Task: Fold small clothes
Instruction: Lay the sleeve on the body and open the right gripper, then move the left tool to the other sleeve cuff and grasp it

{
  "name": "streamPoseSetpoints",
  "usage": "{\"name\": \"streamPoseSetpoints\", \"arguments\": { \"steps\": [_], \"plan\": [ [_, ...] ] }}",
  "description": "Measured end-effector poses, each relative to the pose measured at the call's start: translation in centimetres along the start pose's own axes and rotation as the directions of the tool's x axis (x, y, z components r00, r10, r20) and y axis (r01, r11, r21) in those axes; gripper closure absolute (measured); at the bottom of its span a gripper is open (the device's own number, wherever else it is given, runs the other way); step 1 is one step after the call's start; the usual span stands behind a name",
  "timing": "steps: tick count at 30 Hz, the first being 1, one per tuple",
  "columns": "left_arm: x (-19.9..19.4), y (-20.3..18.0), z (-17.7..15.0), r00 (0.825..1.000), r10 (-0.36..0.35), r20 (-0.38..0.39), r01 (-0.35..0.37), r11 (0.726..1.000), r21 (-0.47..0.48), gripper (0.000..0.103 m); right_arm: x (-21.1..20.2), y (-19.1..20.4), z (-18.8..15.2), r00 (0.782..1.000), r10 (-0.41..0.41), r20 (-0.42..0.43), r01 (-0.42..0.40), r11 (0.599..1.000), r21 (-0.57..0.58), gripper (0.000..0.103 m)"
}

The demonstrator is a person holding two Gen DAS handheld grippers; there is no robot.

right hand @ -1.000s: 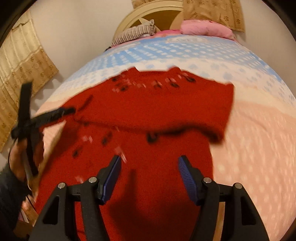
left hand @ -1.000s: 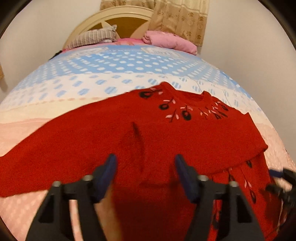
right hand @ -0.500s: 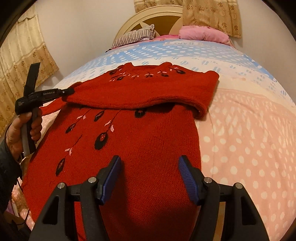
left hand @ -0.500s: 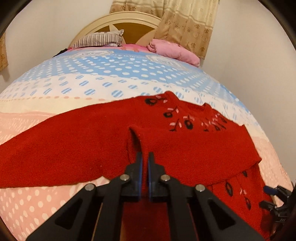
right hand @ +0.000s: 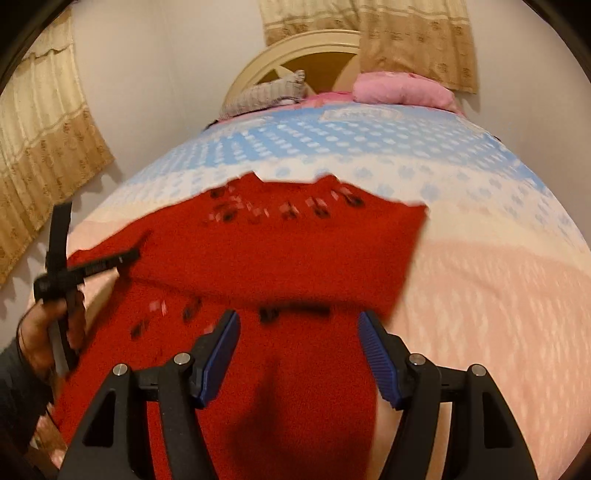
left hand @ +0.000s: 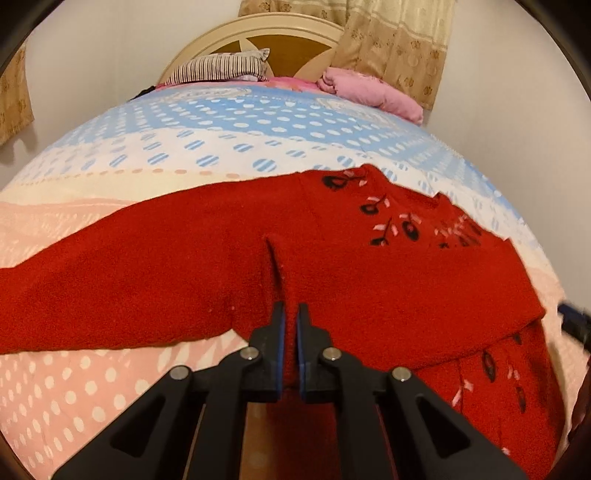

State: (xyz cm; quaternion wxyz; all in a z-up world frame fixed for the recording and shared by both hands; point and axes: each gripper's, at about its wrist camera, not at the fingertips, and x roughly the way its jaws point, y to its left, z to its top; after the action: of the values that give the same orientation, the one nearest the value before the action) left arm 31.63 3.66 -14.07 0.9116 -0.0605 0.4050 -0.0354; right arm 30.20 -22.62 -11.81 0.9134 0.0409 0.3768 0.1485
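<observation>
A red knit sweater with black and pink flower embroidery lies spread on the bed, neck toward the headboard. One sleeve stretches out to the left; the other lies folded across the chest. My left gripper is shut on a pinched ridge of the knit near the armpit of the outstretched sleeve. The right wrist view shows that gripper from the side, held by a hand. My right gripper hovers open over the sweater's lower body with nothing between its pads. This view is blurred.
The bed cover is dotted, blue at the far end and pink near me. A striped pillow and a pink bundle lie by the rounded headboard. Curtains hang on both walls.
The left gripper's jaws closed on a fold of the sweater and have pulled it into a raised ridge. The right gripper, still open, shifted over the sweater's lower body.
</observation>
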Motion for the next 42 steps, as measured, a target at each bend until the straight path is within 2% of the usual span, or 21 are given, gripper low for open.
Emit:
{"name": "streamPoseSetpoints", "arguments": {
  "steps": [2,5,7,10,13,15,16,17,19,21,23,24,28,31,34,36,39,42],
  "plan": [
    [0.2,-0.2,-0.2,1.0,0.013,-0.003,-0.013,1.0,0.017,0.096,2.4,-0.6,0.9,0.998,0.019,-0.055,-0.017,1.0,0.021,0.036],
    [0.1,-0.6,-0.5,0.999,0.033,0.003,-0.033,0.999,0.039,0.094,5.5,-2.5,-0.1,0.981,-0.039,-0.19,0.054,0.996,0.074,0.036],
    [0.3,-0.6,-0.6,0.999,0.039,0.0,-0.039,0.998,0.041,0.093,4.9,-2.3,-0.4,0.981,-0.072,-0.178,0.08,0.996,0.04,0.036],
    [0.4,-0.8,-0.5,0.999,0.05,0.002,-0.05,0.997,0.053,0.09,4.0,-0.8,0.3,0.963,-0.161,-0.218,0.165,0.986,0.003,0.036],
    [0.2,-1.1,-0.6,0.998,0.058,0.008,-0.059,0.996,0.062,0.085,2.9,1.8,2.1,0.981,-0.118,-0.157,0.113,0.993,-0.039,0.036],
    [-0.2,-0.7,-0.6,0.999,0.031,0.016,-0.032,0.999,0.044,0.078,3.3,3.1,3.0,0.986,-0.104,-0.131,0.098,0.994,-0.052,0.036],
    [-0.5,-0.5,-0.7,1.0,0.021,0.021,-0.022,0.999,0.034,0.07,4.3,3.3,3.1,0.984,-0.1,-0.149,0.094,0.994,-0.048,0.036],
    [-1.0,-0.1,-0.7,0.999,0.017,0.03,-0.017,1.0,0.018,0.051,5.7,3.2,2.8,0.976,-0.101,-0.193,0.094,0.995,-0.045,0.036],
    [-2.2,1.0,-0.9,0.998,0.044,0.051,-0.043,0.999,-0.021,0.032,8.1,2.6,1.4,0.945,-0.149,-0.293,0.142,0.989,-0.045,0.036],
    [-3.8,2.6,-1.5,0.995,0.043,0.088,-0.04,0.999,-0.033,0.031,7.6,2.8,0.7,0.953,-0.154,-0.262,0.143,0.988,-0.062,0.035],
    [-4.6,4.1,-2.1,0.993,0.075,0.094,-0.074,0.997,-0.023,0.028,7.1,3.4,0.7,0.945,-0.176,-0.276,0.16,0.984,-0.078,0.035],
    [-4.8,4.8,-2.3,0.992,0.086,0.091,-0.083,0.996,-0.028,0.028,6.8,4.2,1.2,0.948,-0.176,-0.265,0.158,0.983,-0.088,0.035],
    [-5.5,8.0,-2.6,0.99,0.126,0.056,-0.122,0.99,-0.063,0.028,6.5,7.9,3.2,0.971,-0.118,-0.207,0.09,0.986,-0.139,0.035],
    [-6.5,10.3,-2.8,0.977,0.204,0.064,-0.2,0.978,-0.065,0.028,8.6,10.1,3.7,0.978,-0.074,-0.193,0.042,0.986,-0.164,0.035],
    [-7.7,13.5,-3.2,0.96,0.275,0.057,-0.268,0.958,-0.098,0.028,12.1,11.1,2.2,0.969,-0.08,-0.235,0.04,0.984,-0.171,0.035],
    [-8.5,15.8,-3.6,0.945,0.322,0.05,-0.315,0.942,-0.116,0.028,11.6,11.3,1.1,0.982,-0.086,-0.171,0.058,0.985,-0.164,0.035],
    [-9.3,18.9,-4.2,0.918,0.394,0.03,-0.388,0.913,-0.129,0.028,11.1,11.4,0.6,0.985,-0.064,-0.158,0.04,0.988,-0.149,0.034],
    [-10.0,22.6,-4.9,0.904,0.427,-0.016,-0.422,0.884,-0.2,0.028,11.1,11.0,0.2,0.988,-0.043,-0.149,0.019,0.987,-0.157,0.03]
  ]
}}
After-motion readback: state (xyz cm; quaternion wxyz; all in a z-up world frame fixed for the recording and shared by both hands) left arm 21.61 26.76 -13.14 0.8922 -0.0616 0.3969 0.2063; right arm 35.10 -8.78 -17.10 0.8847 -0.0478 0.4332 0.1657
